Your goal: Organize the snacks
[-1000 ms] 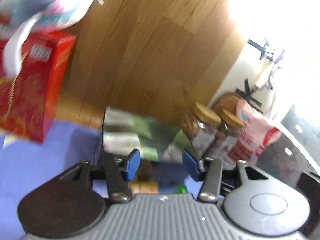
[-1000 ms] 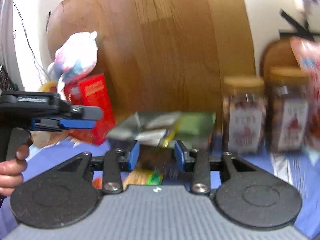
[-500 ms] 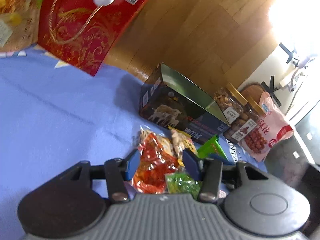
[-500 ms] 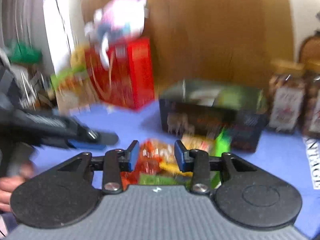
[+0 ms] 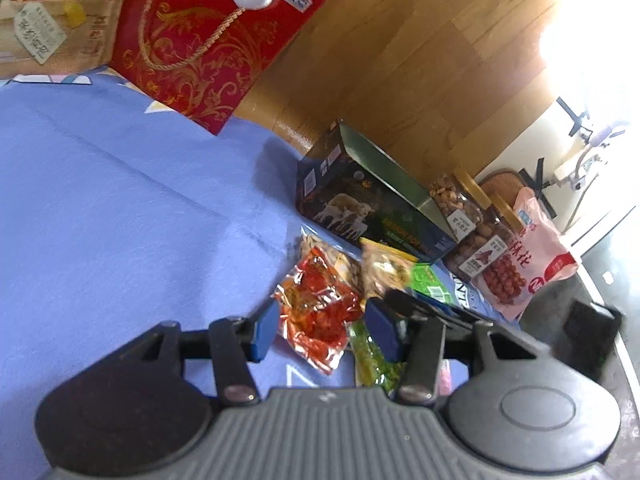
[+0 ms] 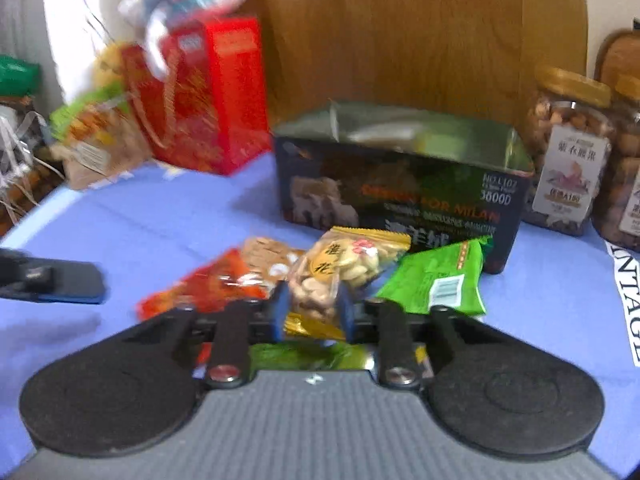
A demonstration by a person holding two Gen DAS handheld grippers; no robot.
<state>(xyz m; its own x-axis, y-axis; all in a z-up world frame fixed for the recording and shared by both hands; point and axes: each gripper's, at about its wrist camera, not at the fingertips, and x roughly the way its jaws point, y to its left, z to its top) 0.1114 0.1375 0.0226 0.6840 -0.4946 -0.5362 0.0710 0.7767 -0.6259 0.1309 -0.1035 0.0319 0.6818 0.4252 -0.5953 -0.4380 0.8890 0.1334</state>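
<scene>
A pile of small snack packets lies on the blue cloth in front of an open dark box [image 6: 400, 184] [image 5: 372, 208]. My right gripper [image 6: 312, 312] is shut on a yellow peanut packet [image 6: 344, 268], gripped at its lower end. A green packet [image 6: 440, 280] lies to its right and a red foil packet [image 6: 208, 292] to its left. My left gripper [image 5: 324, 328] is open, with its fingers either side of the red foil packet [image 5: 320, 312], just above it. The right gripper shows in the left wrist view [image 5: 420, 304].
A red gift box [image 5: 208, 48] [image 6: 200, 96] and a brown snack bag [image 5: 52, 24] stand at the back left. Two nut jars [image 6: 568, 160] [image 5: 468, 216] and a pink bag [image 5: 528, 256] stand right of the dark box. A wooden panel is behind.
Both grippers have dropped from facing the wooden panel down to the snack pile. My right gripper has shut on the yellow peanut packet. The left has stayed open.
</scene>
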